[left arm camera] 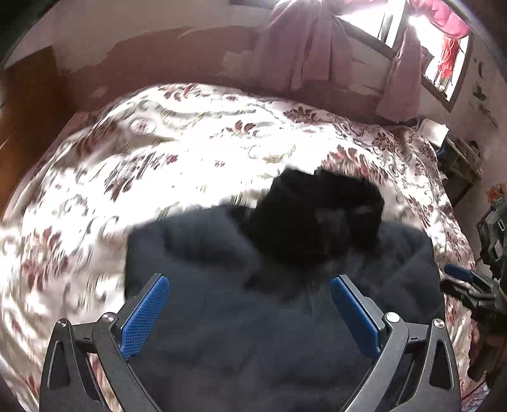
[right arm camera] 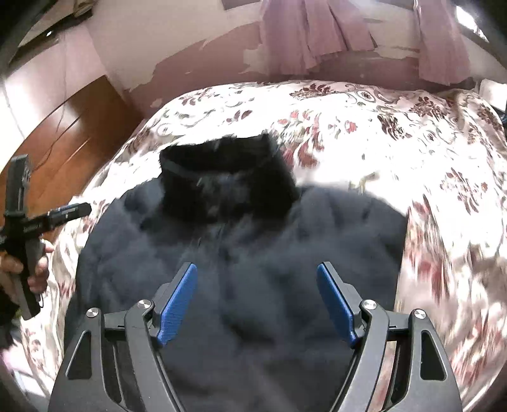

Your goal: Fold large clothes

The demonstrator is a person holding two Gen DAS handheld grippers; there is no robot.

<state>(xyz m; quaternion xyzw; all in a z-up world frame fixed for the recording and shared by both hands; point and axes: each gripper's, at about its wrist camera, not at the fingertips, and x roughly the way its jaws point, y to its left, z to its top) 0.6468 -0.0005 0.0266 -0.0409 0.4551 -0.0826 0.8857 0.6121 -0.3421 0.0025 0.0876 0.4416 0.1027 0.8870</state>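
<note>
You are holding both tools above the dark jacket, which is lying flat on the flowered bed — its black furry collar pointing toward the wall. Your left hand-held gripper is spread wide, gripping nothing — your right hand-held gripper likewise.

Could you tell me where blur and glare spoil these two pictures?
Left wrist view: the floral bedspread smears with motion blur at left, sunlight blows it out mid-bed, and the window glares. Right wrist view: the bedspread's right side is blurred and overexposed, and the dark jacket is soft, its black collar nearly detail-free.
</note>
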